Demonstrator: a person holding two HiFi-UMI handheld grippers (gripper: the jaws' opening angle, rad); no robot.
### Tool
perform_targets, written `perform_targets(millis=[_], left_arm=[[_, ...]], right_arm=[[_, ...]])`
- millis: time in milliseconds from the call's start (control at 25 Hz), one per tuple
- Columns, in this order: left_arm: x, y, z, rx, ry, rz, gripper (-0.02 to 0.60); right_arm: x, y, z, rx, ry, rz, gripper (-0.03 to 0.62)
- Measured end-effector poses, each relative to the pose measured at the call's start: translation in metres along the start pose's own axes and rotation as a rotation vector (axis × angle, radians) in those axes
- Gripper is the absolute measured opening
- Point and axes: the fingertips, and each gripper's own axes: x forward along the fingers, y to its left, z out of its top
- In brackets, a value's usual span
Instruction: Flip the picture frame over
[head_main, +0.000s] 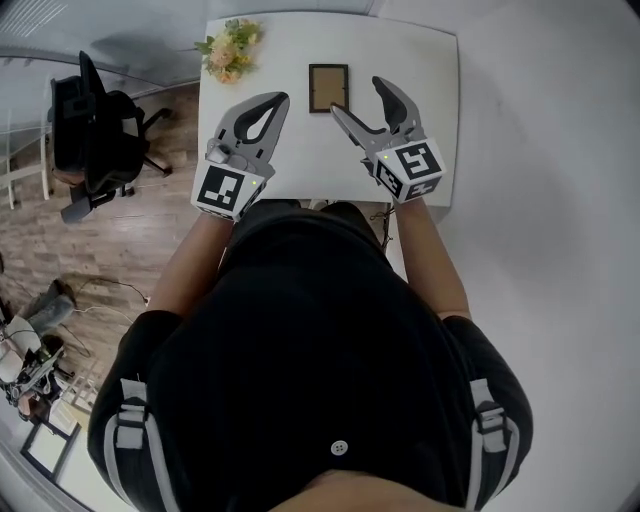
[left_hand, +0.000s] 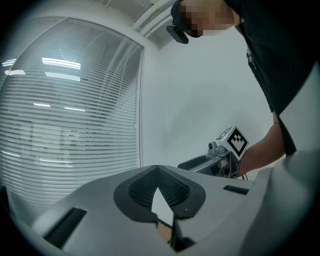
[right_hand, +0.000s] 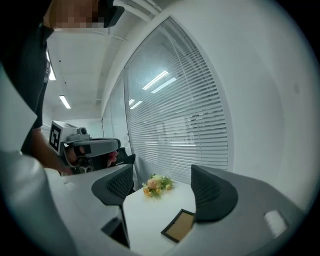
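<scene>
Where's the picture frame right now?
Head view: the picture frame lies flat on the table, far middle, right of the flowers, just beyond the open right claw.

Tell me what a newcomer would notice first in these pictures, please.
A small dark picture frame lies flat on the white table, with a bunch of flowers at the far left corner. The right gripper hovers beside the frame, jaws apart; the left gripper is shut and empty.

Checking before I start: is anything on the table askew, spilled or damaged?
Nothing stands out. The dark rectangular picture frame lies flat and square to the white table. The small flower bouquet rests undisturbed near its far left corner.
</scene>
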Motion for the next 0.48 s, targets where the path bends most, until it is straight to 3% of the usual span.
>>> perform_targets(millis=[240, 480], left_arm=[[0.011, -0.003, 0.000, -0.014, 0.017, 0.081, 0.005], [0.011, 0.011, -0.009, -0.036, 0.029, 0.097, 0.005]], right_arm=[[0.011, -0.020, -0.009, 0.001, 0.038, 0.074, 0.362], [0.032, -0.024, -0.017, 0.017, 0.066, 0.089, 0.360]])
